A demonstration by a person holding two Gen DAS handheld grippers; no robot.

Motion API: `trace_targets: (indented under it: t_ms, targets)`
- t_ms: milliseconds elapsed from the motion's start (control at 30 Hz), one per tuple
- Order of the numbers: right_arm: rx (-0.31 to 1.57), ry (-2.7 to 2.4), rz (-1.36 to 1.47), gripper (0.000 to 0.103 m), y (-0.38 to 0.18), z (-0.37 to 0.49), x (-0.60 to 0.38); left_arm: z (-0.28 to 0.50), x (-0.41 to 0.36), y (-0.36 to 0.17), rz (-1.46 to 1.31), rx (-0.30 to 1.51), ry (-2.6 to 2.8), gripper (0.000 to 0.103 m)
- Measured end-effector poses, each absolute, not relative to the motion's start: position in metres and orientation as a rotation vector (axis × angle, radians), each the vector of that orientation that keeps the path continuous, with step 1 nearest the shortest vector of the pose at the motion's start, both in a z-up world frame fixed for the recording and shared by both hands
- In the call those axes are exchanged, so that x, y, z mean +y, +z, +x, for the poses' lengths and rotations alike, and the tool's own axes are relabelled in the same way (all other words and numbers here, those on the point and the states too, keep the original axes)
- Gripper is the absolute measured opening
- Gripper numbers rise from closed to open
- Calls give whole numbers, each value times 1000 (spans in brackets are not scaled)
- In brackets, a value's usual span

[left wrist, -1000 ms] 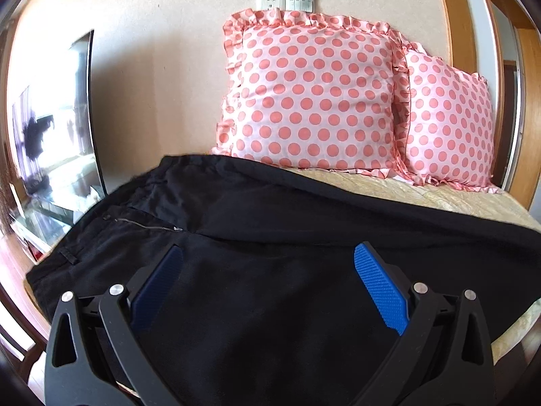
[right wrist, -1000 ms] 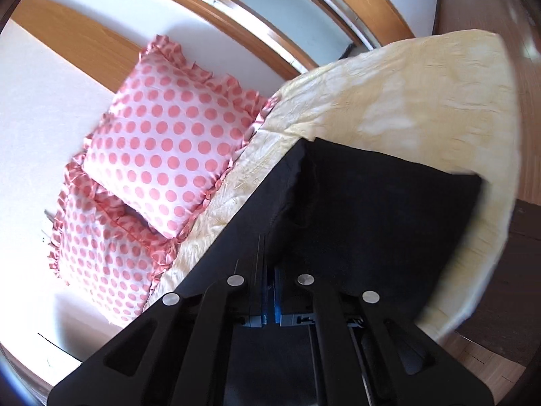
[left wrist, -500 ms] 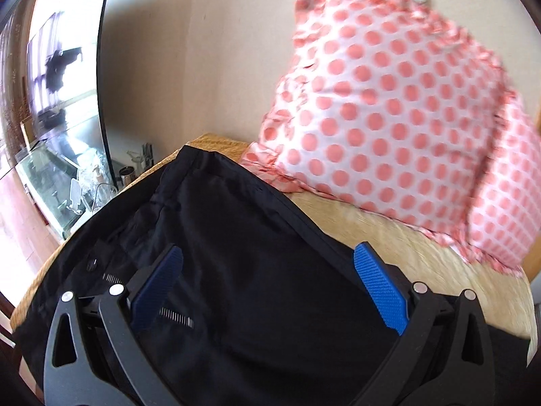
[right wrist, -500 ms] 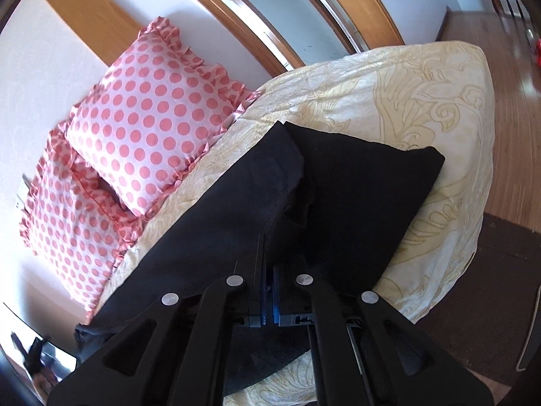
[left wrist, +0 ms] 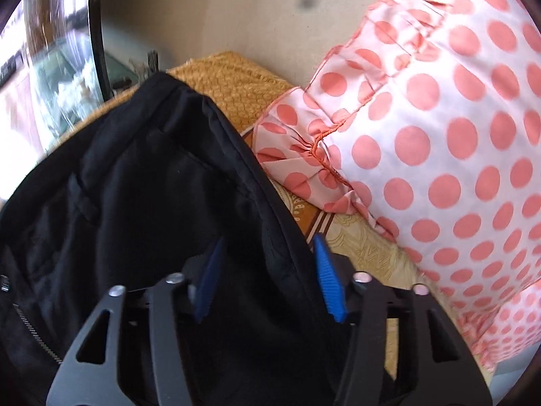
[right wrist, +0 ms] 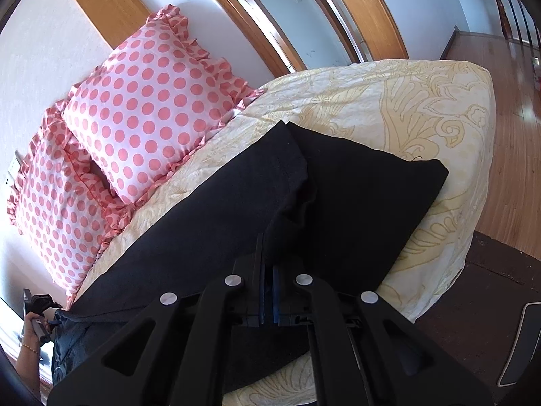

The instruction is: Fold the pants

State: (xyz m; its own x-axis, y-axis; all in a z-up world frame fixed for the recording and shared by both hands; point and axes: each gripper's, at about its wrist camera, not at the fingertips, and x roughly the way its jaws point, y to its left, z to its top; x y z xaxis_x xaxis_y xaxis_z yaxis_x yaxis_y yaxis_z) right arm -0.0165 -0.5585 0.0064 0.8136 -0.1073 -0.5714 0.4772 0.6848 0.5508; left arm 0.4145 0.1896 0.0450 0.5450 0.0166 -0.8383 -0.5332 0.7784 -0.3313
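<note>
Pants (right wrist: 355, 203) lie lengthwise on the bed (right wrist: 439, 108), black, waist end toward the left side, leg ends toward the foot of the bed on the right.

Progress, as a judgement: early to mid. One leg looks laid over the other along the length, with the upper leg hem (right wrist: 287, 155) offset from the lower one, so the lengthwise fold appears roughly in place but not squared up. The crosswise fold, hems to waist or the reverse, is not done.

Right gripper (right wrist: 269, 299): jaws pressed together on a pinch of pants fabric near the front edge of the legs; blue pads barely show between the fingers.

Left gripper (left wrist: 267, 274): jaws at a narrow-to-medium gap, straddling the rear seam edge of the pants at the waist end. The right pad (left wrist: 329, 282) is clear on the bed side; the left pad (left wrist: 208, 282) is half buried in cloth. Cannot tell whether it is pinching the fabric or only around it.

Hard to read:
- Black on black hides layer count and creases at the waist.
- Zipper (left wrist: 33, 331) is visible at the left edge, mostly cut off.
- In the right view the waist end drops out of frame at lower left, where a hand (right wrist: 32, 330) holding the other tool is just visible.
- Pillows (right wrist: 148, 108) sit just beside the pants' rear edge; contact is unclear.
</note>
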Motion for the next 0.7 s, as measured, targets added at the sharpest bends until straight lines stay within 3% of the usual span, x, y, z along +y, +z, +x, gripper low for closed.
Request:
trace_targets:
  t_ms: [33,67,200,400,567,700]
  targets:
    - [535,-345,751,1,6,-17,-559,416,192,42,-638,947,333,20]
    - [534,-345,750,1,6,-17,-558,415,194,40,-661,942,311,14]
    - [532,-342,752,1,6,-16,-559,398,196,46,-653,903,307,10]
    - [502,-316,769,2,13,-15,-567,329,205,100,-649,762,228,9]
    - [433,-314,749,2,37,-15,-577,224,211,152,-621,619,145,9]
    - [378,-327,746,2,52,-24,-586,121,210,158,-612,514,139,9]
